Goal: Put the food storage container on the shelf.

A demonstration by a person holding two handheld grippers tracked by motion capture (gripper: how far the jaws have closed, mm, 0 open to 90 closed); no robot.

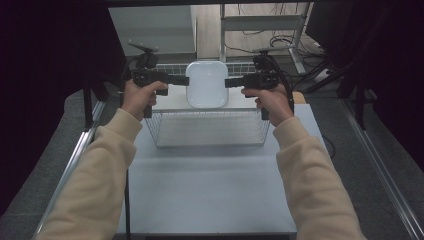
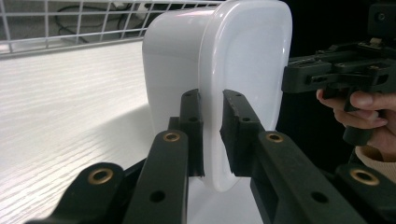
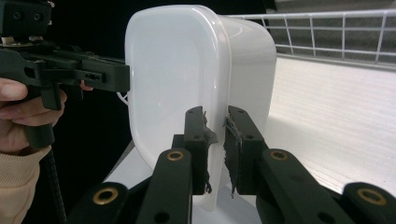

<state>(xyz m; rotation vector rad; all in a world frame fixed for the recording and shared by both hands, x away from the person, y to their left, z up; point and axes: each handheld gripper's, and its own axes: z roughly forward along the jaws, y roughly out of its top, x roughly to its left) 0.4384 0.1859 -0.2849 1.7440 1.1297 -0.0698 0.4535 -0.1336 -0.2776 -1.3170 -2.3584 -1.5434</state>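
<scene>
In the high view, a white rounded-square plastic tub sits at the upper centre of the frame, over the far edge of a silver wire basket that stands on a pale grey table. The left gripper comes at the tub from the left of the frame and the right gripper from the right, so the tub lies between the 2 claws, each meeting it at a side rim. Both are held by hands in cream sleeves rising from the bottom of the frame.

In the left gripper view, the 2 black jaws stand narrow at the lower centre of the frame, their pads pressing on either face of the tub's rim, which runs up between them. The tub's body extends to the left of the rim over a white wood-grain board; the other gripper meets the far rim at the right of the frame.

In the right gripper view, its jaws are likewise drawn close at the lower centre, with the worn pads pinching the tub's rim. The tub's hollow faces the left of the frame, where the opposite gripper grips the far edge.
</scene>
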